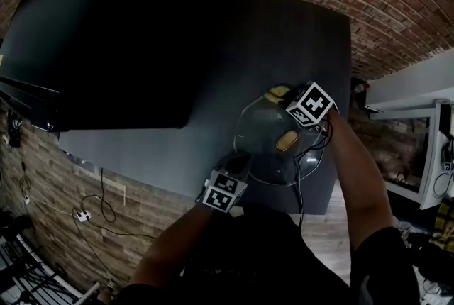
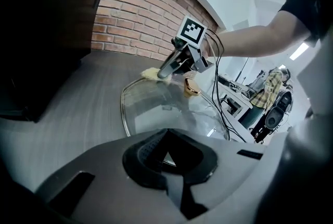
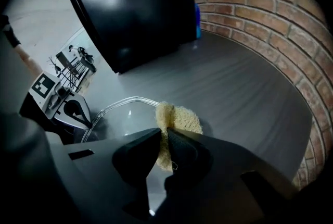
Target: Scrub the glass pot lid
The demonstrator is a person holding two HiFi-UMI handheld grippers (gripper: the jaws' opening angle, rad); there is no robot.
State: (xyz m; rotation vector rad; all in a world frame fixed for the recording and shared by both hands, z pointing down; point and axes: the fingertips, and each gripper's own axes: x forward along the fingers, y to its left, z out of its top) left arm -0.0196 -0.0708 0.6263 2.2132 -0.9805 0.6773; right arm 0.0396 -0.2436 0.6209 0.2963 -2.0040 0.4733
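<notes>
**Lid pinned at the near rim, pad worked at the far rim**

Nearest the camera, the left claw (image 2: 165, 158) is closed down on the near rim of the glass pot lid (image 2: 156, 108); only a small triangular gap is left between the jaws, and the lid's edge is seen in it. The lid lies flat on the dark desk (image 1: 213, 84), close to its near edge, with its gold knob (image 1: 286, 141) pointing up. The right claw (image 3: 162, 152) is clamped narrowly on a yellow scrub pad (image 3: 179, 119). The pad is pressed down at the far rim of the lid and partly overhangs onto the desk.

The step in hand is judged to be scrubbing along the rim. For this to be done well, the left claw's grip should be held firm so that the lid is not spun or slid toward the desk edge. The pad should be kept flat on the glass rather than on its folded edge. Short overlapping strokes should be carried round the rim and then inward. The knob should be skirted, not struck. Pressure should be kept moderate, since glass on a hard desk is likely to skate.

Counted: one lid, one knob, one scrub pad, two claws. One large black object (image 1: 106, 34) is seen further back on the desk, well apart from the lid.
</notes>
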